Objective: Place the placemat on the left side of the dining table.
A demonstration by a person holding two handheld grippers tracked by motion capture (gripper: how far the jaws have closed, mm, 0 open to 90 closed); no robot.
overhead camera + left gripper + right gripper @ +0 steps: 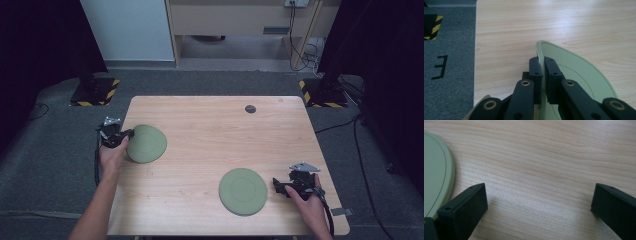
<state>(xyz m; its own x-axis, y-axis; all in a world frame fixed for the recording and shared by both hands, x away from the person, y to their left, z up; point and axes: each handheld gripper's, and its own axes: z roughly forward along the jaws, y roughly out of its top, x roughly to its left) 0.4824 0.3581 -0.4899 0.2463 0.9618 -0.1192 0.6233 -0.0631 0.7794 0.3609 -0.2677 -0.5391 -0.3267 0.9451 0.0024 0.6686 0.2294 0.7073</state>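
Two black jaws rising from the bottom edge, set wide apart — right gripper (539,207) open over bare wood. Between them, only pale table (544,157) with grain running across the frame. At the left edge, part of a green plate (435,170) with a raised rim, lying flat on the wood — its rim just beside the left-hand jaw, possibly touching low down, hard to tell.

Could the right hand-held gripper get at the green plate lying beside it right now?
Probably yes: the right hand-held gripper is open, with bare table between it and the near green plate, and nothing is in the way.
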